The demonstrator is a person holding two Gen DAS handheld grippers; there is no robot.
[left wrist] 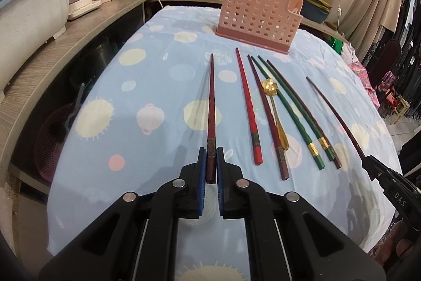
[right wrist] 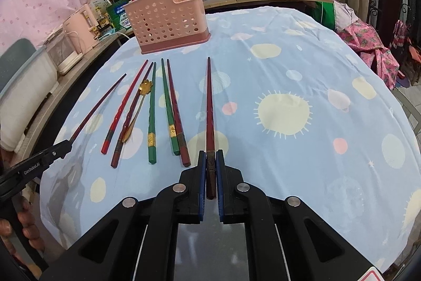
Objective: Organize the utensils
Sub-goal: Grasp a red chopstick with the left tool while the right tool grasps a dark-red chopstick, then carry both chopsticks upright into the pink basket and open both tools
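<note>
Black left gripper (left wrist: 210,162), black right gripper (right wrist: 210,162), blue pads, silver rivets, white lettering

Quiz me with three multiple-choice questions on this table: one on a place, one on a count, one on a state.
1. Where does the pink holder stand?
A. At the far end of the cloth, beyond the chopsticks
B. On the floor
C. Between the two grippers

2. How many green chopsticks lie on the cloth?
A. One
B. Two
C. Four

3. What is the left gripper doing?
A. Open and empty
B. Shut on a gold spoon
C. Shut on a dark red chopstick

Answers:
1 A, it sits on the cloth behind the chopstick tips.
2 B, two green sticks with gold bands show.
3 C, its blue pads press the stick's thick end.
</note>
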